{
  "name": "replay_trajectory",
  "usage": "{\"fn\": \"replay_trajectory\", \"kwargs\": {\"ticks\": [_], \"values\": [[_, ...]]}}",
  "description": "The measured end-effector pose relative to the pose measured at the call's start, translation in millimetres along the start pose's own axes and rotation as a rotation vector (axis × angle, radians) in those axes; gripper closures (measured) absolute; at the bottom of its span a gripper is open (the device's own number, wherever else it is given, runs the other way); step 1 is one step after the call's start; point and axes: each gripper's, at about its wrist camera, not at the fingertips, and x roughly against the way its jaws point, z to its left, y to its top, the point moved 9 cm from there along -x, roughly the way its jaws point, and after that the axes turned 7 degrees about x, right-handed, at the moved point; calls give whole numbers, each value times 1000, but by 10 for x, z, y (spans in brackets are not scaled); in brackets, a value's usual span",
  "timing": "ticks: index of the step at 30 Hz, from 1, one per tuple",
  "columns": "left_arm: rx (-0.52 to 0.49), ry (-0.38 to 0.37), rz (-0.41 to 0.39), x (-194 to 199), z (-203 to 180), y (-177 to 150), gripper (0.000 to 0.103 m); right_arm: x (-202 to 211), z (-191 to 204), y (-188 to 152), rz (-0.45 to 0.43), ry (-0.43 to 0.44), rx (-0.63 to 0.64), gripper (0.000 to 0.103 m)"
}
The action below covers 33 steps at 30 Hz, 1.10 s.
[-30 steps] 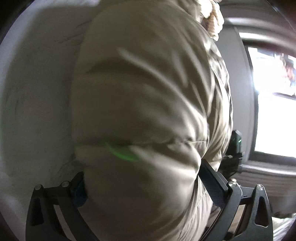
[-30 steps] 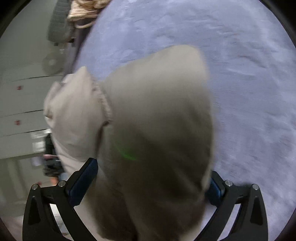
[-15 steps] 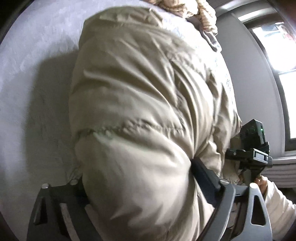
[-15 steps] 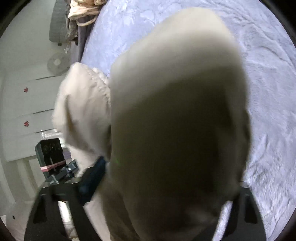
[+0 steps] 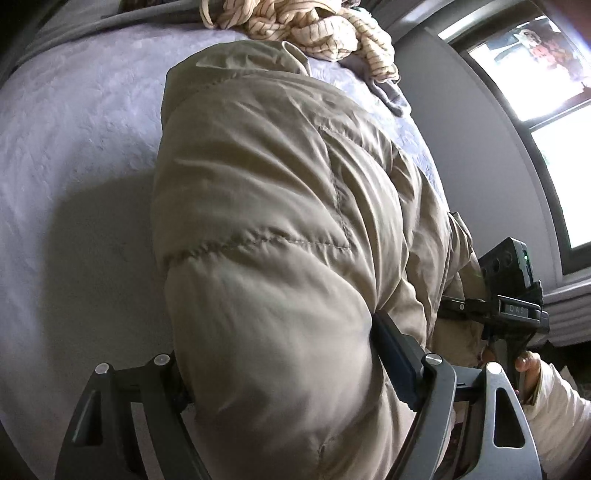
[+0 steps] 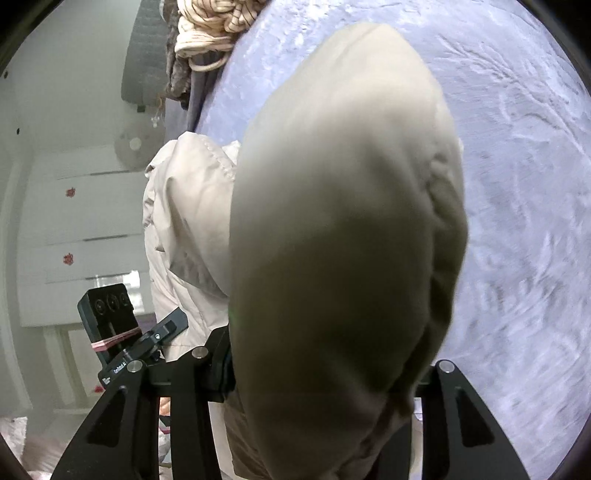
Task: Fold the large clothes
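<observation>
A bed [image 5: 66, 155], covered in a pale lilac textured spread, fills most of both views. On it is laid a large beige padded jacket [image 5: 280, 206], quilted with stitched seams, its far end reaching toward the head of the bed and its near end lifted off the spread. A shadow is cast by the jacket onto the bed to its left.

At the far end of the bed a heap of cream striped clothes [image 5: 314, 26] is seen, just beyond the jacket's far edge, with a grey cloth under it. A window [image 5: 546, 92] is set in the grey wall at the right in the left wrist view. White drawers [image 6: 77, 229] with small red marks are seen at the left in the right wrist view, and a round white fan [image 6: 135, 144] stands near the bed corner.

The left hand-held gripper [image 5: 280, 362] is clamped on a thick bulge of the jacket's near edge, the padding swelling out between its two fingers. The right hand-held gripper [image 6: 325, 373] is closed likewise on another fold of the jacket [image 6: 343, 221], which hangs blurred before the lens. Each gripper is seen from the other's camera, close beside the jacket: the right one [image 5: 498, 306] with a bare thumb below it, the left one [image 6: 122, 332] at the lower left.
</observation>
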Motion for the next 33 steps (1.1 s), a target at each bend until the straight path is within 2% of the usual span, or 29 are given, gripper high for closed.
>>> {"fn": "replay_trajectory", "kwargs": {"ticks": [7,10,14,20,23,27,33], "values": [[-5,14,-29,375,416,287,22,-334,408,-49,-50,15,-12,54],[17,27,-64,557,658,433,22,-473,529,-95,-30,27,7,54],[48,31,-103,737,975,603,22,-728,723,7,6,37,48,54],[90,37,-170,893,1422,982,22,-1013,952,303,41,46,118,54],[103,29,-194,917,1637,1206,22,-1175,1074,454,42,41,151,54],[115,34,-221,752,1795,1563,22,-1353,1105,665,35,41,169,54],[134,84,-238,449,2195,1878,21,-1577,1056,892,32,10,209,54]]}}
